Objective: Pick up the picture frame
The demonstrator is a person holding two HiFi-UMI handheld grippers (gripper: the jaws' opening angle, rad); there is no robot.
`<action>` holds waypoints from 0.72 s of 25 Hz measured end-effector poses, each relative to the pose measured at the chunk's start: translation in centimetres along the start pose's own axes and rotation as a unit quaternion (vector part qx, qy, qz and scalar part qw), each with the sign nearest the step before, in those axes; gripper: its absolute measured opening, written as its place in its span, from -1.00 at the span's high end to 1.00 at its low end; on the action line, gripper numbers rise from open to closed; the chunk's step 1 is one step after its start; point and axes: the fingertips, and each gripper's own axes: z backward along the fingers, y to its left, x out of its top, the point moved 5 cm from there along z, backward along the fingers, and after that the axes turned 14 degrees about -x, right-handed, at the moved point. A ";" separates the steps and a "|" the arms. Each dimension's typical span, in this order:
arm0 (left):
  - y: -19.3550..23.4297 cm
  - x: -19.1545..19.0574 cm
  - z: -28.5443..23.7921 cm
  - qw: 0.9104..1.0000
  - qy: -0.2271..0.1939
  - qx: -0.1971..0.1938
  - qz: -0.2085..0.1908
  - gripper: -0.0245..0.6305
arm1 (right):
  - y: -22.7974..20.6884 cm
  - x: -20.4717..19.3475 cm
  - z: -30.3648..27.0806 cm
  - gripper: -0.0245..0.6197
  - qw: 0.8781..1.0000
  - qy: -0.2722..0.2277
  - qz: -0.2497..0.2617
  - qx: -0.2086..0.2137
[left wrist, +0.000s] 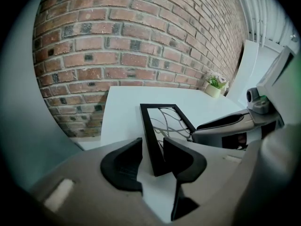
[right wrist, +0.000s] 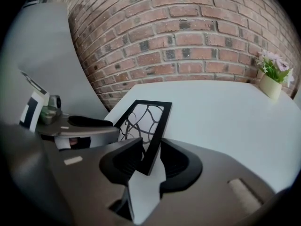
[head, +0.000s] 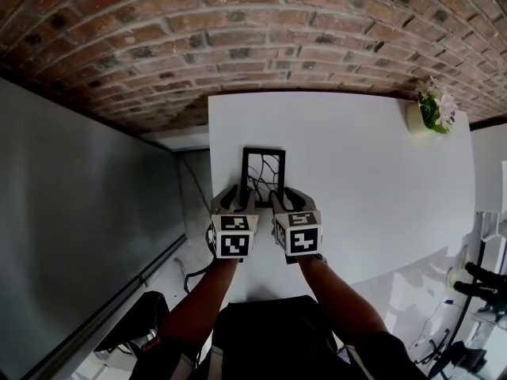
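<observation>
**On a white table by a brick wall: two hand-held grippers at a black picture frame**

Against the brick wall stands a white table. A small black picture frame lies near the table's left edge. Inside the frame, thin black lines branch across a pale ground. A person stands at the table's near side with both forearms stretched forward and a gripper in each hand, both angled downward.

The left gripper is at the frame's near left corner. Its jaws are spread, with the frame's left bar standing between them. The dark pads sit close on either side without clamping it.

The right gripper is at the near right corner. Its jaws are likewise released, with the right bar between them and a sliver of white table visible beside the bar.

The two grippers sit just beside each other. Each carries a cube printed with blocky black-and-white square markers, a coded pattern rather than words.

A small pale pot of white and pink flowers sits at the table's far right corner, well away from the frame.
</observation>
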 end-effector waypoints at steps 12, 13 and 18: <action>-0.3 0.3 -0.3 0.999 -0.013 -0.033 0.021 0.63 | -0.2 -0.1 -0.5 0.58 1.000 -0.005 -0.019 0.000; -0.3 0.3 -0.4 0.999 -0.014 -0.033 0.022 0.63 | -0.2 -0.1 -0.5 0.59 1.000 -0.005 -0.021 -0.002; -0.5 0.3 0.1 0.999 -0.017 -0.030 0.034 0.65 | -0.1 0.0 0.0 0.62 1.000 -0.010 -0.021 -0.007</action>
